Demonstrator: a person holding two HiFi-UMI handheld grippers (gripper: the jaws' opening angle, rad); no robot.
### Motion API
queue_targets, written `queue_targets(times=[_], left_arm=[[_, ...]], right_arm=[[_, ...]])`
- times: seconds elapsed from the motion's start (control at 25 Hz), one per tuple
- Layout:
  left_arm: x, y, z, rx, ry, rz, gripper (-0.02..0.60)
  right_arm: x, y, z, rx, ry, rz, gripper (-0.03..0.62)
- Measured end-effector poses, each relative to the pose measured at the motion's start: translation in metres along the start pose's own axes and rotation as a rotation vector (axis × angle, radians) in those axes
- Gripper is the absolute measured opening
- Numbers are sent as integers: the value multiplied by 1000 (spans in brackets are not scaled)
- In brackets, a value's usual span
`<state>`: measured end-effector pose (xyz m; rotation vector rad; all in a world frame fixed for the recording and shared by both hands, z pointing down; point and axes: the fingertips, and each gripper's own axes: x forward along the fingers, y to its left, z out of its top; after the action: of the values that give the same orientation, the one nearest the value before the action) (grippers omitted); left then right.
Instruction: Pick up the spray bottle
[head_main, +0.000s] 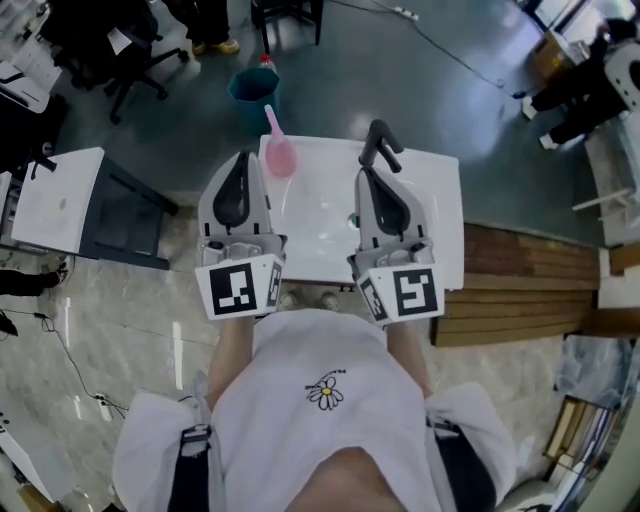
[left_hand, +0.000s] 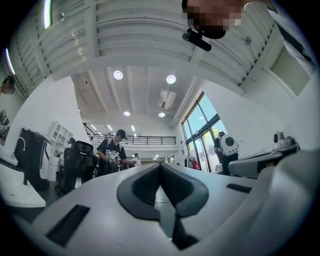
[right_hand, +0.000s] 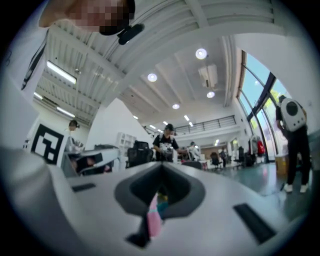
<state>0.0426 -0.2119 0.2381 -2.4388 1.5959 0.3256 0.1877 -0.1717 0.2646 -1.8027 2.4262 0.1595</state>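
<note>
Both claws are pressed together, gripping nothing: left gripper (head_main: 242, 160), right gripper (head_main: 381, 138). The pink spray bottle (head_main: 279, 152) lies on the white table (head_main: 330, 215), at two o'clock just beside the left tips. A teal bucket (head_main: 250, 88) stands beyond at twelve.

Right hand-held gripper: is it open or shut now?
Shut. The right hand-held gripper has its jaws together at the tips, holding nothing; the spray bottle is on the table.

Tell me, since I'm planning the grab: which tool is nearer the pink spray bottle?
The left tool, beside the spray bottle; the right tool sits farther across.
</note>
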Motion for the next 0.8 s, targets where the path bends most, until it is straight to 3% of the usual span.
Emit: queue_targets(times=[0.4, 0.8], left_arm=[[-12, 30, 6, 5, -17, 68, 19], [-8, 41, -5, 16, 18, 79, 18]], right_arm=[[15, 22, -2, 28, -16, 74, 29], [39, 26, -12, 43, 20, 104, 31]])
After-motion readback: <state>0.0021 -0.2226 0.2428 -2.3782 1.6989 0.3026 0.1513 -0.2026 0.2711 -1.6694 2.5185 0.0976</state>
